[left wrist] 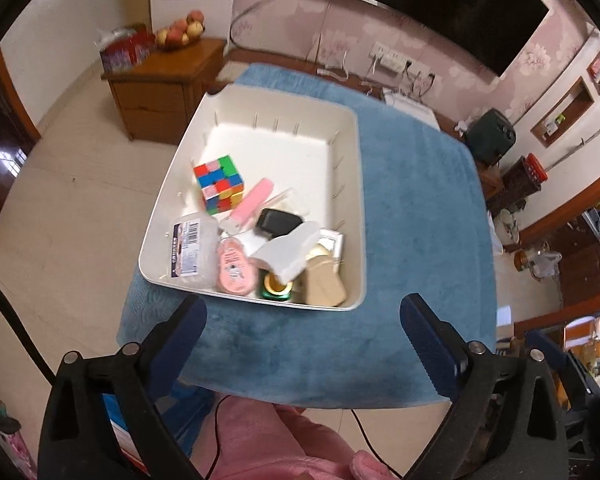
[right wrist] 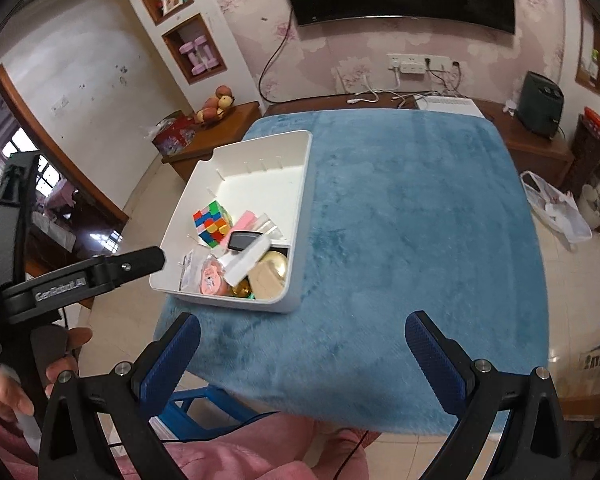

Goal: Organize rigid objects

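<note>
Both wrist views look steeply down, sharing the white bin [left wrist: 352, 216]

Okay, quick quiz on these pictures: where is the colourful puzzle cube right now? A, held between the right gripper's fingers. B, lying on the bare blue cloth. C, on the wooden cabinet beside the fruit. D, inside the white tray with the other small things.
D: the puzzle cube sits inside the white tray, while both grippers hang open and empty over the blue cloth.

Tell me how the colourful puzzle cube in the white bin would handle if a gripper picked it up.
The puzzle cube looks like hard plastic, so probably stiff and light. Its flat faces should suit parallel pads and keep it from rolling. It stands clear of the clutter in the white bin, so a grab seems unobstructed, though its layers might twist.
</note>
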{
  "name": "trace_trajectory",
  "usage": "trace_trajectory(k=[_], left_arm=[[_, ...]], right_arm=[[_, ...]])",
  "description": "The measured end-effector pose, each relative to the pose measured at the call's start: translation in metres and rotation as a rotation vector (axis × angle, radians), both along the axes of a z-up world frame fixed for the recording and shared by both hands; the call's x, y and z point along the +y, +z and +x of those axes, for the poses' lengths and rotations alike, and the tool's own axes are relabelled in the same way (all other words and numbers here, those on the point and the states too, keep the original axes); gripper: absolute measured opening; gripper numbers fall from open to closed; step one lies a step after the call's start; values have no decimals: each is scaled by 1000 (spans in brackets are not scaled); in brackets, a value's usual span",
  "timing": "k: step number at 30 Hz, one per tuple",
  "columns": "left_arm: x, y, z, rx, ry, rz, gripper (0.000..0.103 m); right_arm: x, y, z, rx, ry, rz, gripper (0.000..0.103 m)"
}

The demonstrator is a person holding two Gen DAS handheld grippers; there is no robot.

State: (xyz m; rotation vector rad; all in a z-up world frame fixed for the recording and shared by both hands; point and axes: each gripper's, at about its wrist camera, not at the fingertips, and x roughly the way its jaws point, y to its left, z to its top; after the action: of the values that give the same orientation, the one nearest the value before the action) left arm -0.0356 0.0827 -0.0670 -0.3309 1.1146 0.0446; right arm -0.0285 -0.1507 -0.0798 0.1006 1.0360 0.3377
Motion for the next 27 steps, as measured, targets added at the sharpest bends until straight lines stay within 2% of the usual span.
trace_trajectory(k=[4, 8, 15, 17, 27], left_arm=[[-30, 17, -15, -67, -2, 53, 99], [-56, 30, -23, -114, -17, 124, 99], [-78, 43, -37, -176, -27, 204, 99], [-81, 44, -41, -193, -17, 232, 99], [-91, 45, -57, -226, -5, 263, 99]], right_arm=[[-26, 10, -11, 6, -29, 25, 103], [-40, 19, -22, -4, -42, -3, 103], [-57, 24, -35, -19, -93, 52, 103], [-60, 25, -38, -31, -111, 37, 103], [-62, 32, -51, -115, -122, -4, 103]])
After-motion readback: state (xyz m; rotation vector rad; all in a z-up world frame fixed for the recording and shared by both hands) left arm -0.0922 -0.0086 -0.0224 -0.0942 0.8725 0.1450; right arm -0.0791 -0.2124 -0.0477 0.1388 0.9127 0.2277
